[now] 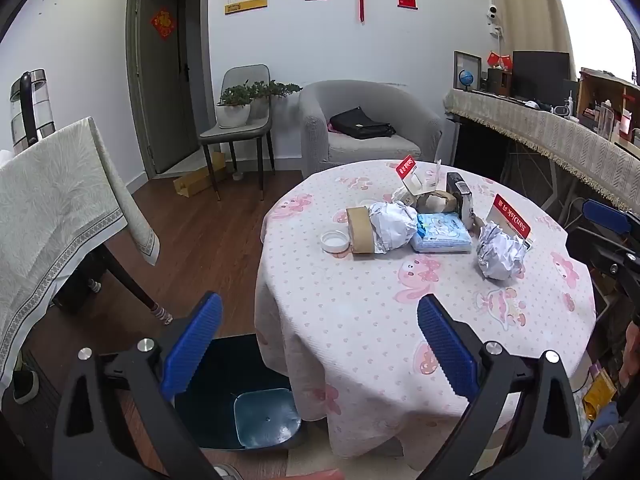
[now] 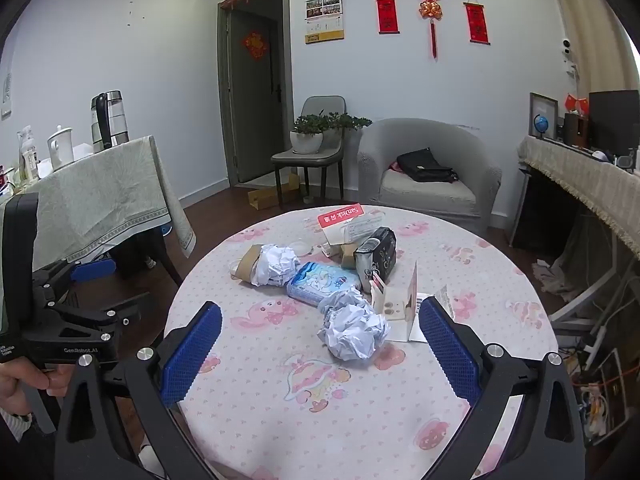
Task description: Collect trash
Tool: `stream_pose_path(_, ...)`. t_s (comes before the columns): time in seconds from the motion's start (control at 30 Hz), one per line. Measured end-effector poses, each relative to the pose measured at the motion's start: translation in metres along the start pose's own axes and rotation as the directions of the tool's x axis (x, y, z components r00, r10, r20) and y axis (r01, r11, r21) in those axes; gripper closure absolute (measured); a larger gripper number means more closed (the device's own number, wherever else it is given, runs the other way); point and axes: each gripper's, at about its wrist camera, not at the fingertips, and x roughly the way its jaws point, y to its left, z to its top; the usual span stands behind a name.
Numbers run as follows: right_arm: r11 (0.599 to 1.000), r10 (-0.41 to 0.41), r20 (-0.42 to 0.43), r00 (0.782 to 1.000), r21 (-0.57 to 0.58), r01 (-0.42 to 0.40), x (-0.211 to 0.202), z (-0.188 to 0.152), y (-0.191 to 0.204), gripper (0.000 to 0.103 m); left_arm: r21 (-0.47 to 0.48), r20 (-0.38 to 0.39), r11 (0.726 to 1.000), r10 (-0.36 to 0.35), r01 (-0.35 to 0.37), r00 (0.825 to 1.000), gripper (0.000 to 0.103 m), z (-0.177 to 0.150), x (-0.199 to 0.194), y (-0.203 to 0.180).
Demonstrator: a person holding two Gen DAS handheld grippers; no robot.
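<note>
indoors — cluttered round table

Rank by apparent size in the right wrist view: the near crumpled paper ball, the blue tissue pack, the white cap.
1. Near crumpled paper ball, though nearness to the camera inflates it.
2. Blue tissue pack.
3. White cap.

Litter on table (bin below)
</note>
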Motion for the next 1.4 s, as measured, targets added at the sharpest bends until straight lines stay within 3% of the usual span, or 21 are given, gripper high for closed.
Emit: stream_pose_path(1.4, 1.000, 0.008, -0.001, 1.000, 0.002, -0.008, 0.0007, 0.0005, 0.0010, 0.003, 0.003, 0.005, 1.000, 0.002, -0.002, 1.000, 0.003, -0.0001, -0.0004, -0.0003)
